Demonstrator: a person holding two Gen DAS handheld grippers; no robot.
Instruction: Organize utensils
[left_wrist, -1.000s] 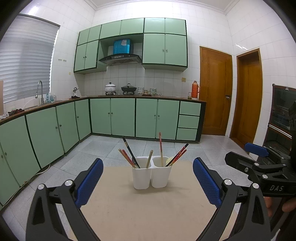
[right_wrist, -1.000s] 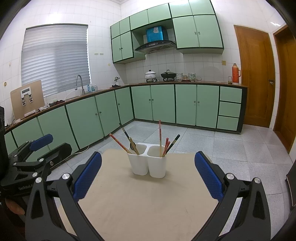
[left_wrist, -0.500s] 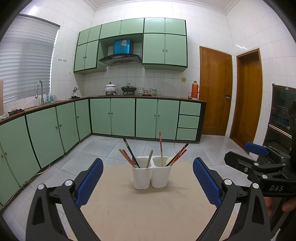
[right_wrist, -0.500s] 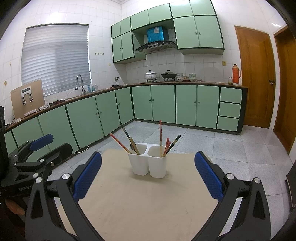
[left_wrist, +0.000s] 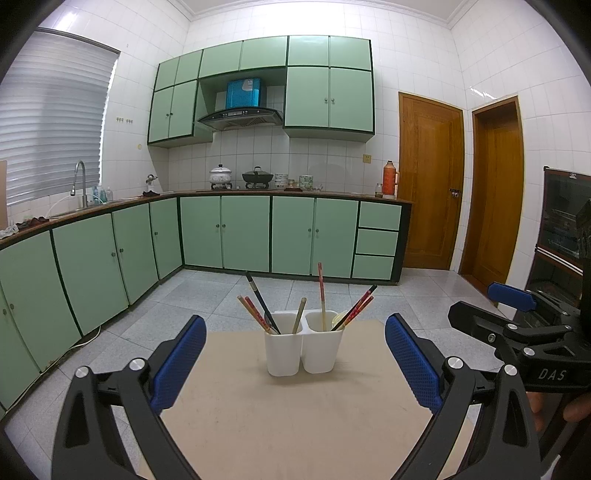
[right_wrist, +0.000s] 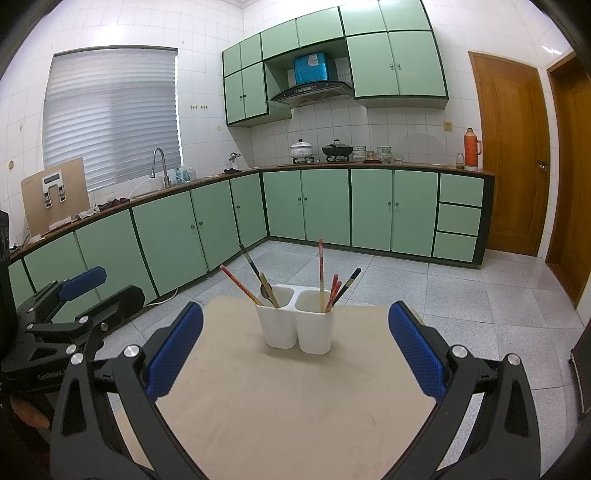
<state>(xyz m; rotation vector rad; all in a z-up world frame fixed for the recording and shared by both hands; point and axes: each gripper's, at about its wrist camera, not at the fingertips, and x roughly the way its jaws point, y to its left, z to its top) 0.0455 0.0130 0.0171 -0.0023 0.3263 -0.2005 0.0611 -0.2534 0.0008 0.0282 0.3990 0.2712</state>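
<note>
- Twin white holder (left_wrist: 303, 343) stands upright mid-far on the beige table (left_wrist: 295, 417); chopsticks (left_wrist: 322, 295) lean in both cups.
- Left gripper (left_wrist: 294, 363): jaws spread wide, grasping nothing, short of the holder.
- Right gripper (right_wrist: 295, 349): same, released.
- Green cabinets (left_wrist: 243, 232) behind.

Left wrist view: looks forward and slightly down between its own blue pads at the white twin holder (left_wrist: 303, 342), near, from the table's left.
Right wrist view: same heading, from the right.
Shared: holder (right_wrist: 297, 324), beige tabletop (left_wrist: 295, 413), green cabinets (right_wrist: 325, 206).
</note>
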